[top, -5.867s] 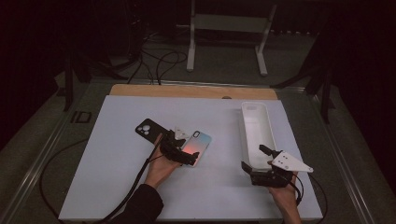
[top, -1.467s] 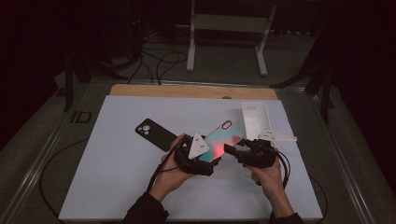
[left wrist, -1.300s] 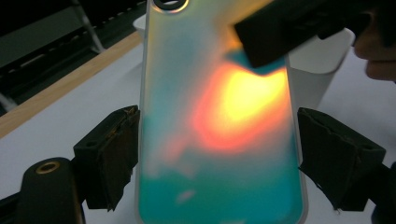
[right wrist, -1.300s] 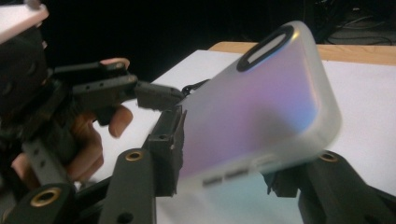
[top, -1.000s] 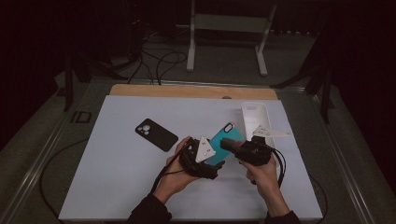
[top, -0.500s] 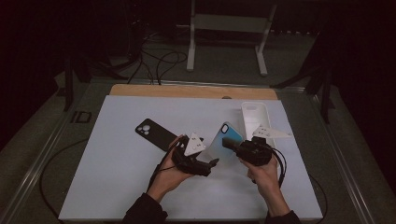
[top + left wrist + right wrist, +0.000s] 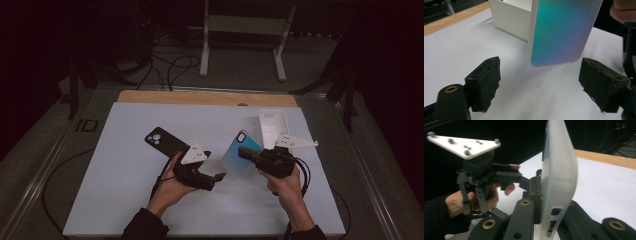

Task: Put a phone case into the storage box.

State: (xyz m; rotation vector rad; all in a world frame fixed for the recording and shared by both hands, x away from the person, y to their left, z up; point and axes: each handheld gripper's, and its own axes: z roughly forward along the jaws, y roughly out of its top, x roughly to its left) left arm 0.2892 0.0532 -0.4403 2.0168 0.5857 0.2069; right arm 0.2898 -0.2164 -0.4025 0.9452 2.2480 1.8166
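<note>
Iridescent phone case (image 7: 241, 153) sits right of centre in the high view, raised off the white table (image 7: 125, 200) and clamped edge-on by the right gripper (image 7: 243, 153). Lower centre, the left gripper (image 7: 220, 176) gapes wide beneath it, holding nothing. A black phone case (image 7: 162, 141) lies centre-left.
</note>
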